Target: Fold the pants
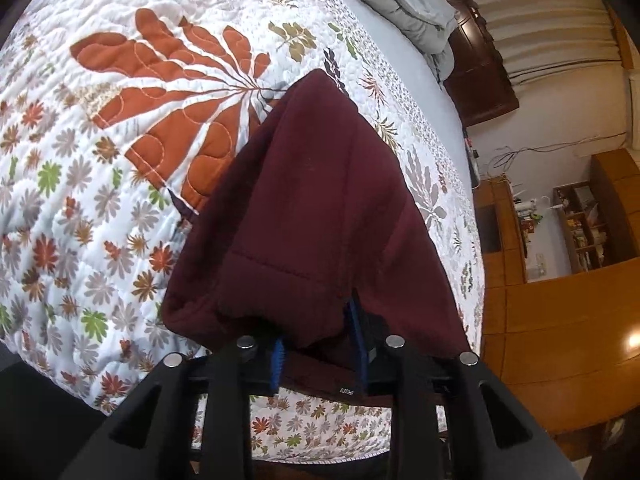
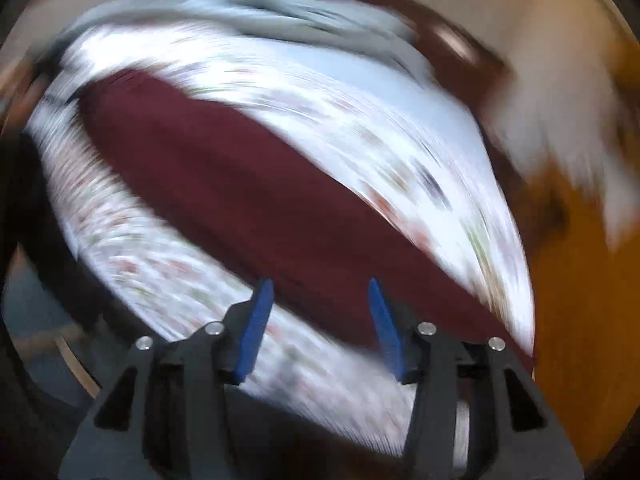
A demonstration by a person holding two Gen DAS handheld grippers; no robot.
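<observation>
left hand-held gripper (image 1: pixel 320 344): pinching maroon pants (image 1: pixel 304 208) | right hand-held gripper (image 2: pixel 320 292): spread, empty | quilt (image 1: pixel 80 200) beneath

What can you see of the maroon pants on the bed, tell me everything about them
The maroon pants look like soft, thick fleece in dark wine red, with a stitched seam across them and a small label at the near edge. They lie on the floral quilt in a long band, layers doubled. In the left view their near end is draped over the left hand-held gripper, between its blue fingers. The blurred right view shows the right hand-held gripper open above them.
</observation>
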